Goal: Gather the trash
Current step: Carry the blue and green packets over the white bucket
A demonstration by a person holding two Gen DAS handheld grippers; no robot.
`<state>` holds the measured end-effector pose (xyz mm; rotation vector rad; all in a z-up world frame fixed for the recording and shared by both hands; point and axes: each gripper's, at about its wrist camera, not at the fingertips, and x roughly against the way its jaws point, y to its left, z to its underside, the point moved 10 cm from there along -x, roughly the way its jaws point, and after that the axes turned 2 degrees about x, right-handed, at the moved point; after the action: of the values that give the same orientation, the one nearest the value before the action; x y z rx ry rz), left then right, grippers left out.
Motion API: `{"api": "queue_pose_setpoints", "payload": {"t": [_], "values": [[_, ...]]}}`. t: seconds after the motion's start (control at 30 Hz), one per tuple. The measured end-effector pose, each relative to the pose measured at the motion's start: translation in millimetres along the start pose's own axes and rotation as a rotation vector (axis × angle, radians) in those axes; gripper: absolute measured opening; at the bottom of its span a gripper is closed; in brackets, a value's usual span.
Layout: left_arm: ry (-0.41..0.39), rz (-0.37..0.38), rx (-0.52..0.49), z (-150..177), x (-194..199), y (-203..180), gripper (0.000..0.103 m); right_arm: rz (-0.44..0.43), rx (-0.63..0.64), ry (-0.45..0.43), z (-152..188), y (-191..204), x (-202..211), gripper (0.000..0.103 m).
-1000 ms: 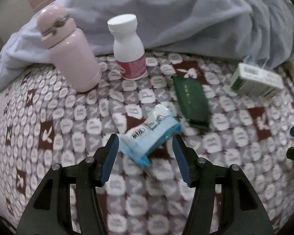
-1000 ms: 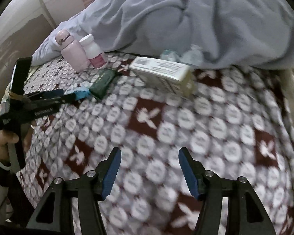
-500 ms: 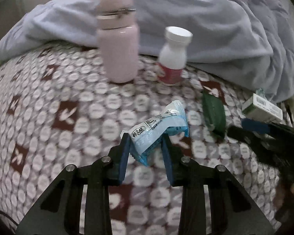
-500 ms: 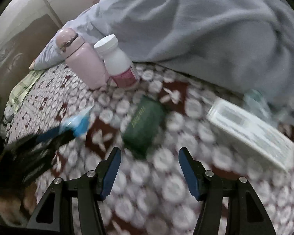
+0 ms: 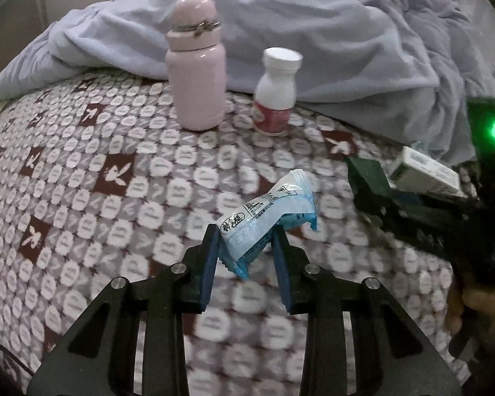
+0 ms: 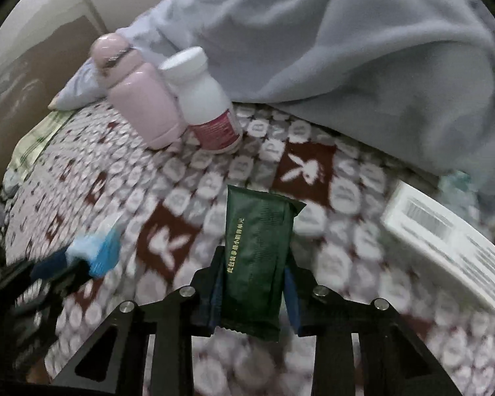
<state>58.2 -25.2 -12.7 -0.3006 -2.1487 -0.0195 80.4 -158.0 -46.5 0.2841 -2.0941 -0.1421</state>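
My left gripper [image 5: 246, 242] is shut on a blue and white snack wrapper [image 5: 267, 217] and holds it above the patterned bedspread [image 5: 115, 198]. My right gripper [image 6: 252, 264] is shut on a dark green wrapper [image 6: 255, 257], which sticks out forward between the fingers. In the left wrist view the green wrapper [image 5: 368, 181] and the right gripper show at the right. In the right wrist view the blue wrapper [image 6: 95, 250] shows blurred at the left.
A pink flask [image 5: 196, 66] and a white bottle with a red label [image 5: 275, 90] stand at the back. A white box [image 6: 445, 241] lies at the right. A grey-blue blanket [image 5: 313, 33] is piled behind them.
My left gripper closed on the blue wrapper and lifted it. My right gripper swung left to the green wrapper and closed on it.
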Motion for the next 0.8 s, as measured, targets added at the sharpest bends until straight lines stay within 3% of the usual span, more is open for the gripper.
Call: {"api": "queue_pose_setpoints", "payload": {"t": [0.17,0.33,0.8], "values": [[-0.004,0.025,-0.016,15.1,14.8,-33.2,0.030,-0.015,0.013,-0.023,34.7,-5.3,43.7,0.030],[0.004,0.050,-0.040,34.8,28.0,-73.3,0.030,0.028,0.036,-0.047,73.5,-19.1,87.4,0.030],[0.001,0.091,-0.102,69.7,57.4,-169.9,0.030,0.112,-0.072,-0.095,148.4,-88.6,174.8,0.030]]}}
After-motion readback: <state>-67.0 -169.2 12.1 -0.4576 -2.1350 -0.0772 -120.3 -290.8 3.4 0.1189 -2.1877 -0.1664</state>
